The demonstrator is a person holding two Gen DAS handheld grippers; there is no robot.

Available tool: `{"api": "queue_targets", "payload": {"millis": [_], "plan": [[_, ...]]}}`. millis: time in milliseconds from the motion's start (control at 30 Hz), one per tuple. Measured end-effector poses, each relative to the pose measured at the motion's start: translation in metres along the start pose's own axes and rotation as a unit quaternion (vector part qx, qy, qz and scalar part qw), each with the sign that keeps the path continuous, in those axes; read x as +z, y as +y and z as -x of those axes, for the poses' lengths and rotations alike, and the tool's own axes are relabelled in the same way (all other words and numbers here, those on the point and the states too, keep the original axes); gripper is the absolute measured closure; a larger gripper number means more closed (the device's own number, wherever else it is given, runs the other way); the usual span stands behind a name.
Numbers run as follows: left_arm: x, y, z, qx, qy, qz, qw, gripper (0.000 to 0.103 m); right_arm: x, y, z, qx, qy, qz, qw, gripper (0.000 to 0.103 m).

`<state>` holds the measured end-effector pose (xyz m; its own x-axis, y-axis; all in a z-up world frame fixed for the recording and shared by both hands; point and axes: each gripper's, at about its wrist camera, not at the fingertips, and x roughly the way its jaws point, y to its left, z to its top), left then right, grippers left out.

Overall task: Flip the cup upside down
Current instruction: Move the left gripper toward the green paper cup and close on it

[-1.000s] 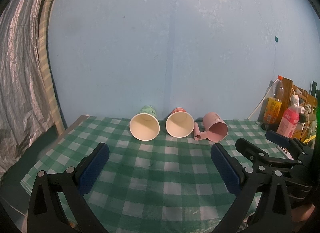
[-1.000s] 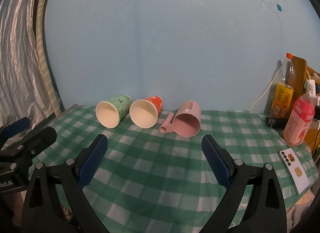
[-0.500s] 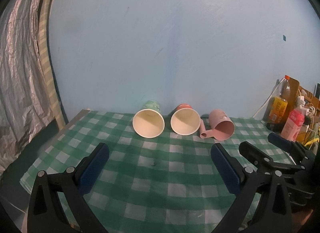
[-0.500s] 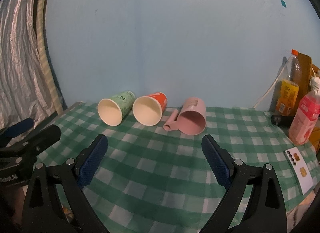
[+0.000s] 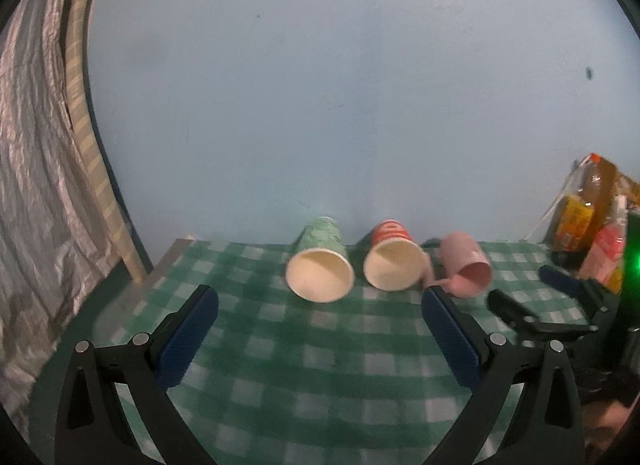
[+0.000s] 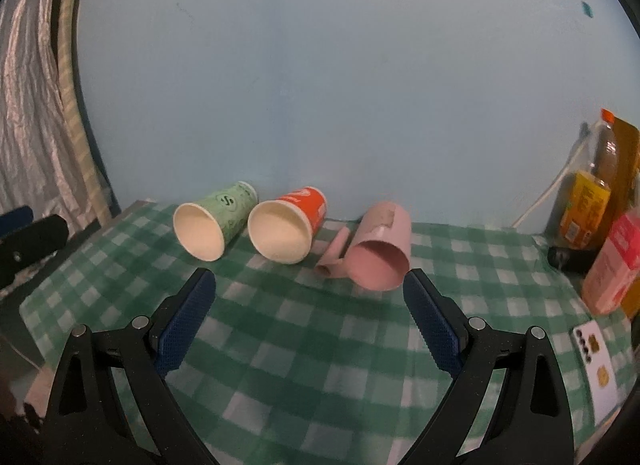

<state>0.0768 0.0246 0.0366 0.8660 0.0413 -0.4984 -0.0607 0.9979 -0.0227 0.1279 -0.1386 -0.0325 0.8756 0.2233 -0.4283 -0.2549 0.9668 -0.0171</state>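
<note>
Your green-and-white checked tablecloth (image 6: pixel 320 345) covers the table in front of a plain pale blue wall (image 6: pixel 320 85), crinkled silver sheeting (image 6: pixel 24 105) at far left. Three cups lie on their sides in a row near the back edge, long axes running front to back, mouths toward you, bases toward the wall. Rightmost, the pink smooth plastic mug (image 6: pixel 380 253) (image 5: pixel 468 265), cylindrical, open mouth angled slightly right in the right wrist view, its stubby tube handle (image 6: pixel 334 257) flat on the cloth on its left side. Middle, the red-orange tapered paper cup (image 6: pixel 286 231) (image 5: pixel 394 261), cream inside, rolled rim. Left, the green printed tapered paper cup (image 6: pixel 214 225) (image 5: pixel 320 265), cream inside, just beside the red one. Your right gripper (image 6: pixel 310 319) hovers over the cloth short of the cups, black frame, blue textured pads (image 6: pixel 186 325) spread wide, holding nothing. Your left gripper (image 5: pixel 320 341) is the same, pads wide apart and empty, facing the green and red cups. Far right: an orange-capped drink bottle (image 6: pixel 592 193), a pink carton (image 6: pixel 612 265), a white card (image 6: pixel 596 373) flat on the cloth.
</note>
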Motion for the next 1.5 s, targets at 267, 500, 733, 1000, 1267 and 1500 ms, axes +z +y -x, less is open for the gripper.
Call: {"api": "queue_targets", "payload": {"millis": [267, 500, 733, 1000, 1267, 1500], "plan": [[0.042, 0.006, -0.087, 0.012, 0.100, -0.041, 0.9940, 0.000, 0.050, -0.012, -0.045, 0.048, 0.067, -0.011, 0.997, 0.009], [0.053, 0.010, -0.173, -0.001, 0.197, -0.010, 0.9803, 0.001, 0.084, -0.026, -0.109, 0.097, 0.161, -0.075, 0.979, 0.009], [0.058, 0.004, -0.232, 0.004, 0.258, -0.006, 0.9660, 0.001, 0.095, -0.038, -0.162, 0.134, 0.229, -0.140, 0.954, 0.009], [0.059, -0.013, -0.281, 0.013, 0.298, -0.048, 0.9533, 0.001, 0.094, -0.043, -0.187, 0.132, 0.252, -0.151, 0.947, 0.009], [0.053, -0.005, -0.317, -0.004, 0.357, -0.013, 0.9340, 0.023, 0.090, -0.041, -0.190, 0.131, 0.257, -0.159, 0.944, 0.009], [0.050, 0.008, -0.332, -0.009, 0.371, -0.011, 0.9286, 0.025, 0.093, -0.035, -0.186, 0.134, 0.254, -0.154, 0.945, 0.009]]}}
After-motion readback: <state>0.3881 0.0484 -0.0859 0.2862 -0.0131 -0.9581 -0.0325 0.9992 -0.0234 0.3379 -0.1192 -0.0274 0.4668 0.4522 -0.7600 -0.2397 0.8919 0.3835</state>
